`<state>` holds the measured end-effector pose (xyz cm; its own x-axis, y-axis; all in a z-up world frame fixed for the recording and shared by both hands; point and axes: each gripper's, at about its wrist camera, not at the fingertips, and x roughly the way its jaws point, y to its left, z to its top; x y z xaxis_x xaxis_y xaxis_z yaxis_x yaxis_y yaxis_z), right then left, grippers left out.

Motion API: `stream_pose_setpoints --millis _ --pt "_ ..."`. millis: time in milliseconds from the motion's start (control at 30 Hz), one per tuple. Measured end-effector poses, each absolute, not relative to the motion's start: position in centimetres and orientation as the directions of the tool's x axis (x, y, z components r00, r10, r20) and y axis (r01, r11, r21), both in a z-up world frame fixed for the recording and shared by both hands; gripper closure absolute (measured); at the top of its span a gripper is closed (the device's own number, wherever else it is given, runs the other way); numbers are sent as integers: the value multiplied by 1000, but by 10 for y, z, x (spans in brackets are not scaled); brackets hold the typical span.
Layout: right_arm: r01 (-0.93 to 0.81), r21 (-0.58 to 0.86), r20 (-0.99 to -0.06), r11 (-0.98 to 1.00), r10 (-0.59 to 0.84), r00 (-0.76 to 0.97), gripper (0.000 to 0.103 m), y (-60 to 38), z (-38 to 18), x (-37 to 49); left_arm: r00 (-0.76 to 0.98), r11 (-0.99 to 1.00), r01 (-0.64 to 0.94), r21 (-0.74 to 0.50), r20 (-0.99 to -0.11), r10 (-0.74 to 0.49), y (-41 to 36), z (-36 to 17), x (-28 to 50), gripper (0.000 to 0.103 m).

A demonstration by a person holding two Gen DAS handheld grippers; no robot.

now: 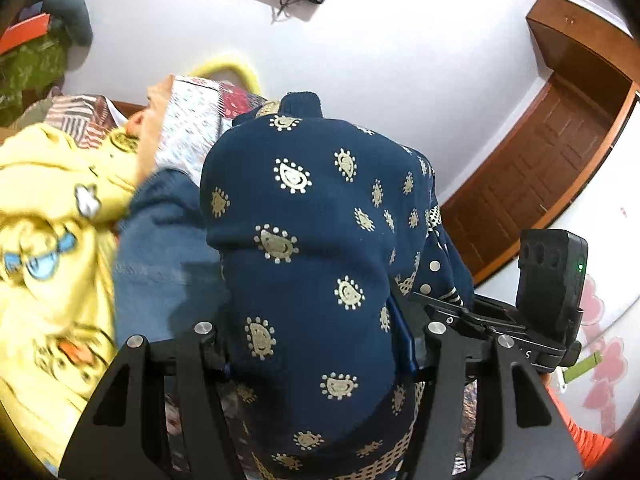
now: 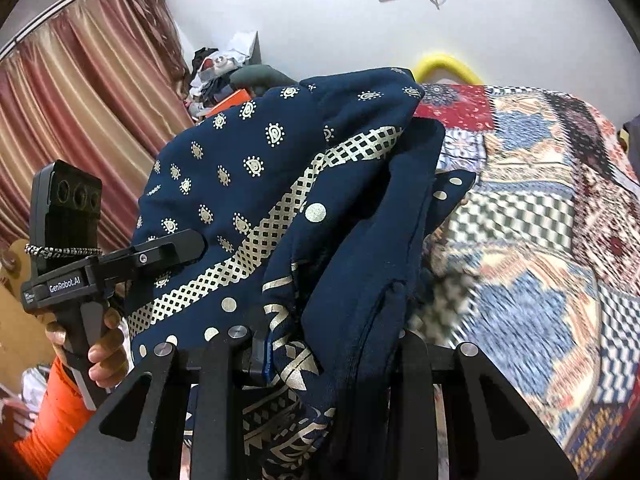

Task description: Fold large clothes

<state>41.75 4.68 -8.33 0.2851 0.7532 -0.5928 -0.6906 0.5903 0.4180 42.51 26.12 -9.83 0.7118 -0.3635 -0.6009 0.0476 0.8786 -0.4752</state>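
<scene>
A navy garment (image 1: 316, 240) with gold paisley print and a gold lattice band fills both views (image 2: 280, 200). It is lifted off the bed and bunched. My left gripper (image 1: 320, 356) is shut on its cloth, which drapes over the fingers. My right gripper (image 2: 320, 356) is shut on another part of the same garment. The left gripper also shows in the right wrist view (image 2: 160, 250), clamped on the garment's left side, held by a hand in an orange sleeve.
A patchwork bedspread (image 2: 540, 240) covers the bed at right. A yellow printed garment (image 1: 52, 220) and a blue garment (image 1: 168, 240) lie at left. A striped curtain (image 2: 80, 100), a wooden door (image 1: 540, 168) and a cluttered shelf (image 2: 224, 76) stand behind.
</scene>
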Motion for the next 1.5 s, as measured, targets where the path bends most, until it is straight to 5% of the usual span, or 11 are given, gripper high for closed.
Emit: stream_pose_setpoints --millis 500,933,1167,1500 --pt "-544 470 -763 695 630 146 76 120 -190 484 591 893 -170 -416 -768 -246 332 -231 500 41" --pt "-650 237 -788 722 534 305 74 69 -145 421 636 958 -187 -216 -771 -49 295 -195 433 35" --pt "-643 191 -704 741 560 437 74 35 -73 376 696 970 -165 -178 -718 -13 268 -131 362 36" --pt "-677 130 -419 724 659 624 74 -11 42 249 894 995 -88 -56 -445 54 182 0 225 36"
